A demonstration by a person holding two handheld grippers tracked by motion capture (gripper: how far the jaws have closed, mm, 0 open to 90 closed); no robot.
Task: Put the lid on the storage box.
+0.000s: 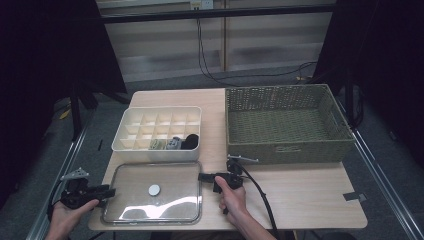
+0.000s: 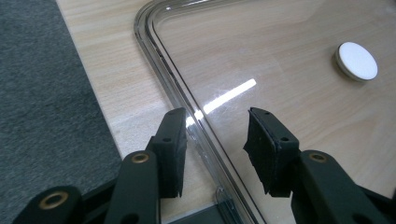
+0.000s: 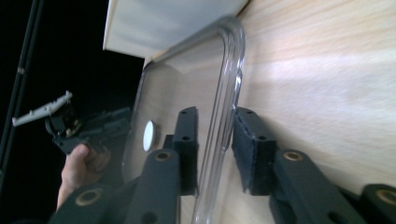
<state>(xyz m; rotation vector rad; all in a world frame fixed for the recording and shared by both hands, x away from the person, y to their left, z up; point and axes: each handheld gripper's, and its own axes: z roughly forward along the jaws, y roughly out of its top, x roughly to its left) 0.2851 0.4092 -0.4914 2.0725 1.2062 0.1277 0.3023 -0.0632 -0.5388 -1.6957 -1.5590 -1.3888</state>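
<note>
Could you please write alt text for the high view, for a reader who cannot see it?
A person holds tongs at each short edge of a clear lid lying flat on a wooden table: left tongs at its left rim, right tongs at its right. Behind the lid sits a white divided box with small items in its front cells, beside an empty woven basket.

Woven green basket (image 1: 286, 125) at the table's (image 1: 310, 192) far right; black cables (image 1: 210, 65) trailing across grey floor (image 1: 165, 82) beyond it.
</note>
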